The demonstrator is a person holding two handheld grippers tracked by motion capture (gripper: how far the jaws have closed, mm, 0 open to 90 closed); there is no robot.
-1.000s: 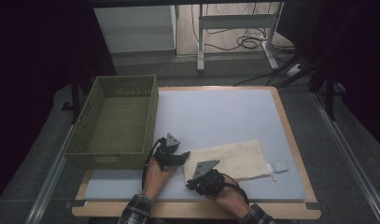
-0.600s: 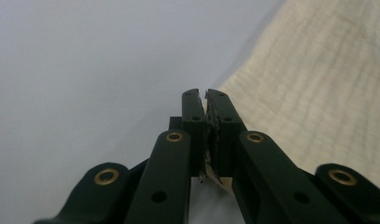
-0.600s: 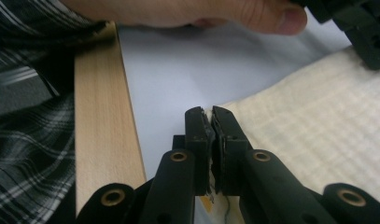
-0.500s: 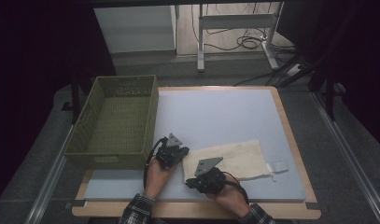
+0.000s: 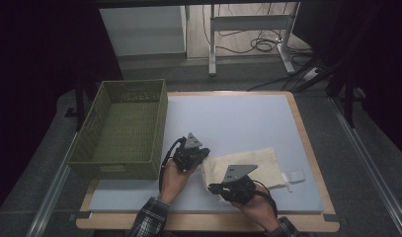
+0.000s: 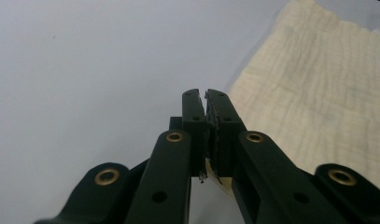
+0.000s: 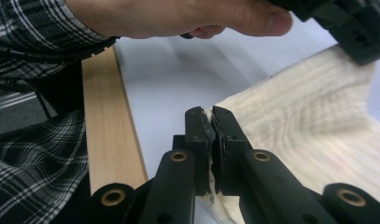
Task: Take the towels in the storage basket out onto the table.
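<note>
On the pale blue table (image 5: 238, 123), both grippers (image 5: 201, 154) (image 5: 214, 187) pinch the cloth's (image 5: 260, 165) left edge, its length running rightward, away from the basket (image 5: 120, 129).

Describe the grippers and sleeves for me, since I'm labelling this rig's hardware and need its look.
Both the left gripper and the right gripper are black, each topped by a grey three-cornered plate with small holes. Their jaws are flat black bars with brass-ringed pivot holes. A black cable loops from the left one. The sleeves are black-and-white plaid.
</note>
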